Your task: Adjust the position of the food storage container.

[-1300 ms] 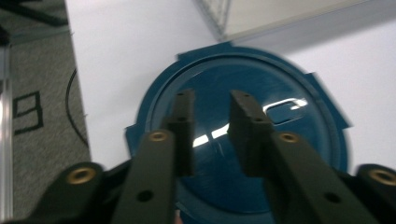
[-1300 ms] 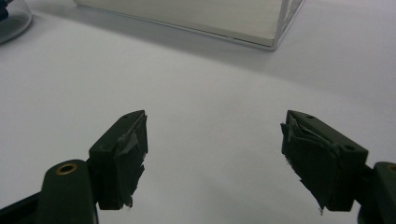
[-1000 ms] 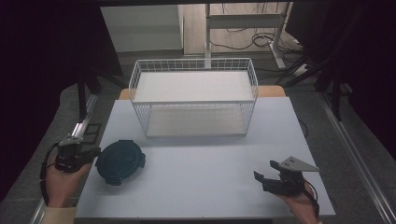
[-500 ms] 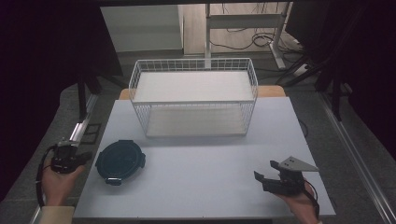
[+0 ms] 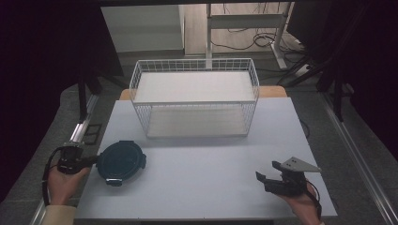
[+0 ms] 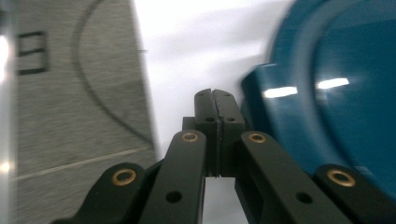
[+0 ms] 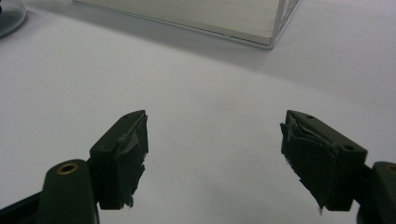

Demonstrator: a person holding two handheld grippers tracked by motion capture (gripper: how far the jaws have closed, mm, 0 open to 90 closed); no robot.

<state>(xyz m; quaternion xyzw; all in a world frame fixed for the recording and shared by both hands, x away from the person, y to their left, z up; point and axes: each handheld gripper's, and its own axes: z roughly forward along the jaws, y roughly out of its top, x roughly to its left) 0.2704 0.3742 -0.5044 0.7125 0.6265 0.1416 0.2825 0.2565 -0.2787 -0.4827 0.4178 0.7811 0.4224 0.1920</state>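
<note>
High view: above person's side, facing forward and down, far, covers whole table and wire basket. Left gripper view: close along own jaws, hard against teal lid, also in high view. Right gripper view: low over table, facing basket corner.
</note>
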